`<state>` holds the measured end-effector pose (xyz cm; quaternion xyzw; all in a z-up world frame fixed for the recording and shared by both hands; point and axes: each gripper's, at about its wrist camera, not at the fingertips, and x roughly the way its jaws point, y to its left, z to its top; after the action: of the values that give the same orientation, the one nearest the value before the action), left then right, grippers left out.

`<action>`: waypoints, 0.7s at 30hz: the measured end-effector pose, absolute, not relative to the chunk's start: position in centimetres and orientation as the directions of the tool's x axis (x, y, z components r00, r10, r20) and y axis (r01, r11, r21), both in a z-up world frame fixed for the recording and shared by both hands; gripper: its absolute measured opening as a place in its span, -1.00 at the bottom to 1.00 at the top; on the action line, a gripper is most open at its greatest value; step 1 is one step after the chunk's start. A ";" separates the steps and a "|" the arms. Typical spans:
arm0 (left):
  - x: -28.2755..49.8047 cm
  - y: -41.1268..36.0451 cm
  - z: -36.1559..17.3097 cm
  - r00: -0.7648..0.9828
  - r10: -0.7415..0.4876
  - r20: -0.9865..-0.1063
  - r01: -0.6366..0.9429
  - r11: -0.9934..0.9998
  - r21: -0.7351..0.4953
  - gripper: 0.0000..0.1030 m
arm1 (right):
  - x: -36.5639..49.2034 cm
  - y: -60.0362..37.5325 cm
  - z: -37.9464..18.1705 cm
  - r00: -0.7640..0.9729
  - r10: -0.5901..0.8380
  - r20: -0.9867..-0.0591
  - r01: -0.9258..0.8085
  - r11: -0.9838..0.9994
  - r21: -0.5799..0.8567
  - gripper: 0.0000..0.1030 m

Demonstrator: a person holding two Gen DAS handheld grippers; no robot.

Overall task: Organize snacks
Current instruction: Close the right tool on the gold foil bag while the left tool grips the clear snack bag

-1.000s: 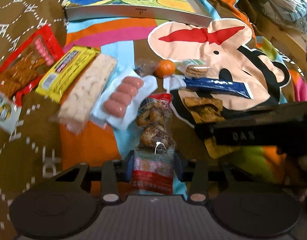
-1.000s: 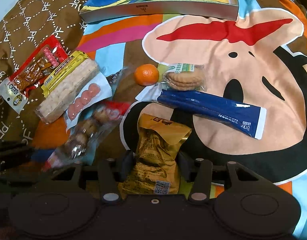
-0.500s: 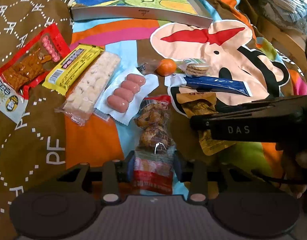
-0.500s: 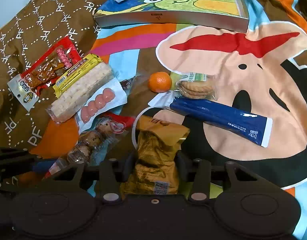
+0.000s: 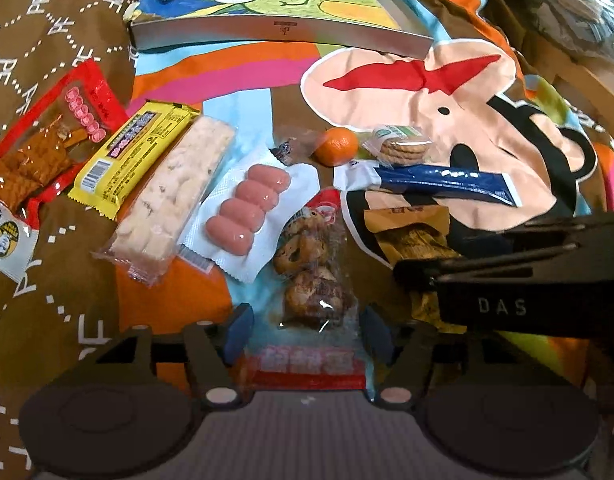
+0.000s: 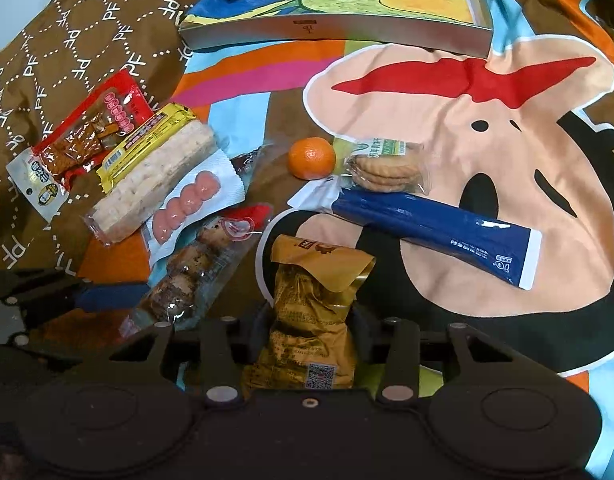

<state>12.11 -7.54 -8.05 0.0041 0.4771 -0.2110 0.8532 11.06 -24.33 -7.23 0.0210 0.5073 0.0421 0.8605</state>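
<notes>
We are working on the pick-up step of tidying the snacks: our left hand-held gripper [image 5: 307, 330] is standing wide open, its blue fingertips [image 5: 238, 326] well clear on either side of the clear packet of small cakes [image 5: 313, 272] at the bottom centre of the left view, gripping nothing. Our right hand-held gripper [image 6: 309, 328] is pinching the waist of the gold bag [image 6: 313, 320] at the bottom centre of the right view, its jaws pressing in on both sides. We are judging that the metal tray [image 6: 339, 28] with the green cartoon inside, lying at the top of both views, is the likely destination, though nothing confirms that. Next we are needing to bring the left jaws together on the cake packet, whose thin wrapper is likely to crumple and slip, and to carry the gold bag up and over the orange [image 6: 311, 158], the biscuits [image 6: 387, 168] and the long blue packet [image 6: 435, 228] without dragging them. The sausages [image 5: 249, 208], the pale rice bar [image 5: 175, 196], the yellow bar [image 5: 135, 156] and the red packet [image 5: 47, 148] are lying in a row toward the left. Everything is resting on a bed covered with a bright cartoon blanket [image 6: 487, 120], soft and creased, so packets are sitting unevenly. Of the room we are seeing little: some wood and clutter at the upper right of the left view.
</notes>
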 end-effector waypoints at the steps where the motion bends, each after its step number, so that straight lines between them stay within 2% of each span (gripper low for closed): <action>1: 12.1 -7.4 -8.0 0.454 -0.362 -0.814 0.359 0.911 -0.205 0.29 | 11.1 -24.6 -7.1 0.484 0.093 -0.870 -0.040 0.996 0.085 -0.12; 19: 13.5 -7.8 -8.3 0.448 -0.356 -0.820 0.328 0.919 -0.220 0.29 | 11.3 -26.1 -6.8 0.489 0.088 -0.868 0.016 0.994 0.110 -0.12; 21: 13.6 -7.8 -8.4 0.453 -0.352 -0.819 0.330 0.920 -0.213 0.23 | 11.3 -26.2 -6.7 0.492 0.088 -0.866 0.021 0.993 0.112 -0.12</action>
<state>13.57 -7.76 -8.40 -0.0115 0.4831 -0.1999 0.8524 11.26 -26.22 -6.67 0.0538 0.5035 0.0194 0.8621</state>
